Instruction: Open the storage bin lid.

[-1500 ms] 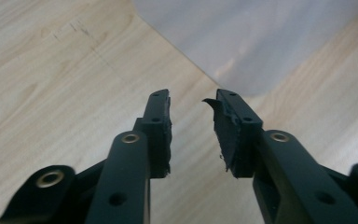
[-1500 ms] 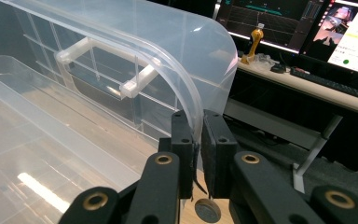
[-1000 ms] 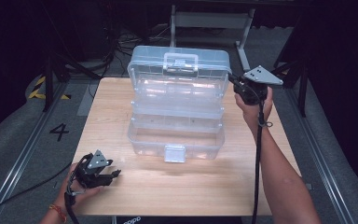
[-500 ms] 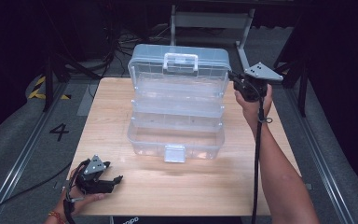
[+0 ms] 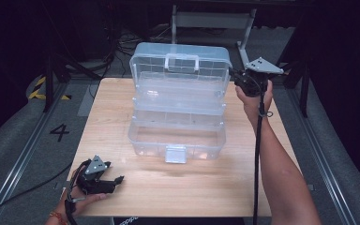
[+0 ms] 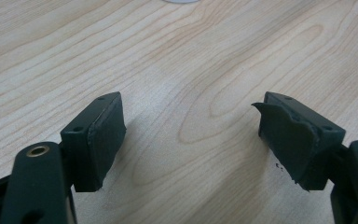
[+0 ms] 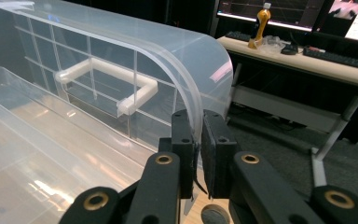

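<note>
lid edge of the clear tiered box pinched by my right gripper; left gripper idle at the near left.

box stands mid-table, a little toward the far edge, its trays stepped open and the lid raised upright at the far side, white handle facing me. in the right gripper view my jaws are clamped on the lid's curved right-hand rim, one pad on each face of the plastic. my left gripper rests in my hand on the near-left corner of the table, well apart from the box; in the left gripper view its jaws stand wide apart over bare wood, grasping nothing.
</note>
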A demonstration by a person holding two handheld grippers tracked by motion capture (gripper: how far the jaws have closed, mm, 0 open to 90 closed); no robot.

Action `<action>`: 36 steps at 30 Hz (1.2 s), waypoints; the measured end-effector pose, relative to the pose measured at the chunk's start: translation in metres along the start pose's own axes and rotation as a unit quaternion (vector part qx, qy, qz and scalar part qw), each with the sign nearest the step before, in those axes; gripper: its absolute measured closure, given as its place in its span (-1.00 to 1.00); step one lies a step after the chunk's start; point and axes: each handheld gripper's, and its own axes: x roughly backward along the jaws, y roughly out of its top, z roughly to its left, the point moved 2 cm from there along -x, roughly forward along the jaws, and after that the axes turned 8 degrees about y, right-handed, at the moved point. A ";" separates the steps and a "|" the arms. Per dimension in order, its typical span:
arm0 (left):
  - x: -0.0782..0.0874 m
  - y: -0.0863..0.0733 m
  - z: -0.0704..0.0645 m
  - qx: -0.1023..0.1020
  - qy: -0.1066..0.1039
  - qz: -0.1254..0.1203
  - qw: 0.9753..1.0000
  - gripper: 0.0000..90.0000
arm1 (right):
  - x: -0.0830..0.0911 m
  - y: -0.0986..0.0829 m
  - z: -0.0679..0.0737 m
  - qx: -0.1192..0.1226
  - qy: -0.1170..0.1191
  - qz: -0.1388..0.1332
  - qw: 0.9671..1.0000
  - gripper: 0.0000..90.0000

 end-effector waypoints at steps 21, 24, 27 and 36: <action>0.001 -0.001 -0.002 0.005 0.006 -0.002 1.000 -0.49 | -0.020 0.007 -0.016 -0.010 0.002 0.022 1.000 0.86; 0.001 -0.001 -0.002 0.006 0.006 -0.002 1.000 -0.48 | -0.025 0.007 -0.019 -0.021 0.004 0.021 1.000 0.86; 0.001 -0.001 -0.001 0.004 0.005 -0.001 1.000 -0.48 | -0.029 0.007 -0.023 -0.032 0.006 0.024 0.999 0.86; 0.001 -0.001 -0.001 0.004 0.005 -0.003 1.000 -0.49 | -0.042 0.007 -0.031 -0.045 0.002 0.032 0.998 0.86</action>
